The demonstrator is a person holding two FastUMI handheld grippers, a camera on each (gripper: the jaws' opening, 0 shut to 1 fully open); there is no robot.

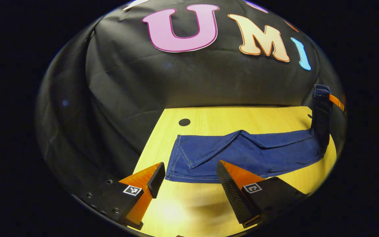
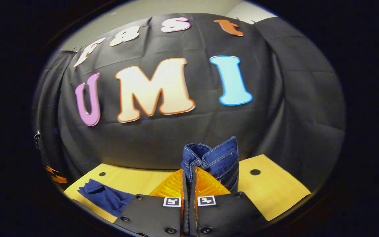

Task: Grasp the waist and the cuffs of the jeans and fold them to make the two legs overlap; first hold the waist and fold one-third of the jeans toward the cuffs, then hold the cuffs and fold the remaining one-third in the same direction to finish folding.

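My right tongs (image 2: 189, 172) are clenched on the waist end of the jeans (image 2: 214, 159), and the denim bunches up above the tips so that I cannot see how much cloth sits between the fingers. In the right gripper view the bunched waist also hides the strip of worktop (image 2: 275, 187) directly behind it, and the rest of the garment trails away to the lower left, where its edge is cut off by my own tong body.

My left tongs (image 1: 189, 169) hang released, fingers wide apart, just above the worktop (image 1: 209, 115). In the left gripper view the jeans (image 1: 242, 151) lie flat across the wood, the cuff end nearest me, its hem between and just beyond my two fingertips; I cannot tell whether either tip touches the cloth. A diagonal fold runs across the legs, so whether one leg lies exactly over the other is hard to make out. At the far right the denim rises off the surface to the other tongs (image 1: 337, 102), of which just one finger is visible at the rim.
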